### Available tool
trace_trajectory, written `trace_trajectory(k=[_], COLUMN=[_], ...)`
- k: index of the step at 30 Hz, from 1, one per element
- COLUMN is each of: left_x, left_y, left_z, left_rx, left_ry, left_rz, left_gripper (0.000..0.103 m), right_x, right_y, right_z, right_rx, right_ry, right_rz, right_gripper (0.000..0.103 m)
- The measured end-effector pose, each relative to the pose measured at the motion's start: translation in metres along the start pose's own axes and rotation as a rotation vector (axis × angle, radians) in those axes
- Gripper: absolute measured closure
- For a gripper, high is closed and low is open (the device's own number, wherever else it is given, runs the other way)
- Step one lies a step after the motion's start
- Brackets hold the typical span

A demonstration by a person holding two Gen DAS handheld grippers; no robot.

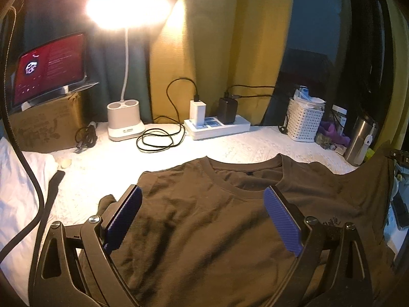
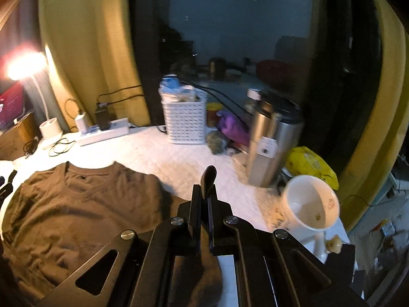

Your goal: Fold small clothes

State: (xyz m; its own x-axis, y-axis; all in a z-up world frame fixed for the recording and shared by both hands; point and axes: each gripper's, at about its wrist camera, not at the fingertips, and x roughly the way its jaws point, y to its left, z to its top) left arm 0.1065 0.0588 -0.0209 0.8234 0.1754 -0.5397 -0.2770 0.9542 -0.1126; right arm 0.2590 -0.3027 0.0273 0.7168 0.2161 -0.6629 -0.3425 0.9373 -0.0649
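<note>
A bench point(image 1: 230, 148) under a white textured cover carries the scene, lit warmly by a white gooseneck desk lamp point(image 1: 125, 120) whose head glares brightly at the back left. Behind it hang yellow curtains point(image 1: 209, 51) with a teal drape point(image 1: 107, 58) beside them, parted around a dark window point(image 2: 230, 38) that mirrors the room. Along the back edge sit a cardboard box point(image 1: 46, 128) bearing a red-lit screen point(image 1: 51, 64), a white power strip point(image 1: 217, 126) with chargers and looping black cables, a white lattice basket point(image 2: 185, 121), a steel tumbler point(image 2: 271, 138), a yellow bag point(image 2: 309, 165) and a white mug point(image 2: 310, 204).
</note>
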Motion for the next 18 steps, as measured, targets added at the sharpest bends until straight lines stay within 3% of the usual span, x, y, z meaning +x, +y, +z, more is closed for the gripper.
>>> trace_trajectory(k=[6, 18], left_x=[-0.005, -0.006], left_y=[0.023, 0.065], left_z=[-0.004, -0.015], left_rx=[-0.034, -0.092], left_ry=[-0.006, 0.008], left_rz=[0.008, 0.052], left_gripper=[0.008, 0.008], right_x=[0.010, 0.073], right_y=[0.044, 0.123], right_z=[0.007, -0.001], right_rx=[-0.048, -0.122], right_ry=[0.027, 0.159], right_rz=[0.059, 0.176], right_gripper=[0.099, 0.099])
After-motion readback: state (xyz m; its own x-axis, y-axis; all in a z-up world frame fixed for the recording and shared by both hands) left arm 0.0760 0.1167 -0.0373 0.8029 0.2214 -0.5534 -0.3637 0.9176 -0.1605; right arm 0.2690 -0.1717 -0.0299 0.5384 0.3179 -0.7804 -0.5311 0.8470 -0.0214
